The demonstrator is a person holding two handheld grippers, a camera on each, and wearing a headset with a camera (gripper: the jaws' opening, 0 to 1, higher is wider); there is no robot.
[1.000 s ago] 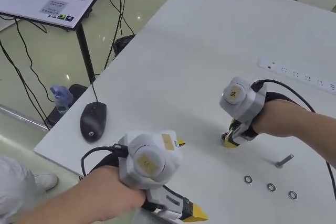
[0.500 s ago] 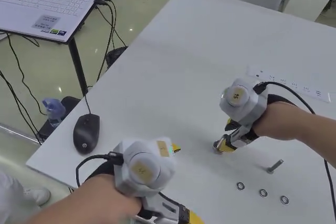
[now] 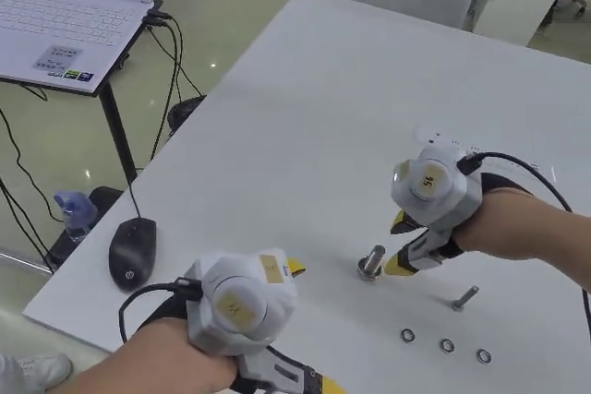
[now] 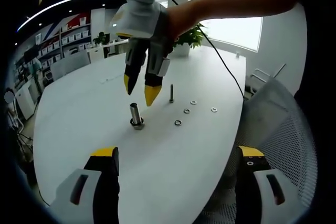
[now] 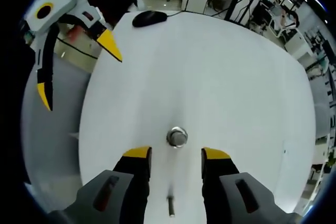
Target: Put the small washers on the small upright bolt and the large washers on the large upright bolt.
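I can't read the digits on the yellow sticker [image 3: 428,179] atop the right hand-held gripper [image 3: 398,244]. One large bolt [image 3: 371,262] stands upright on the worktop [image 3: 305,117]. Near it I count one small bolt [image 3: 464,298] and, in the left gripper view, four washers [image 4: 186,111]. The large bolt sits just ahead of the right jaws, which are spread and empty. The left hand-held gripper [image 4: 177,153], well back from that bolt, is released too.
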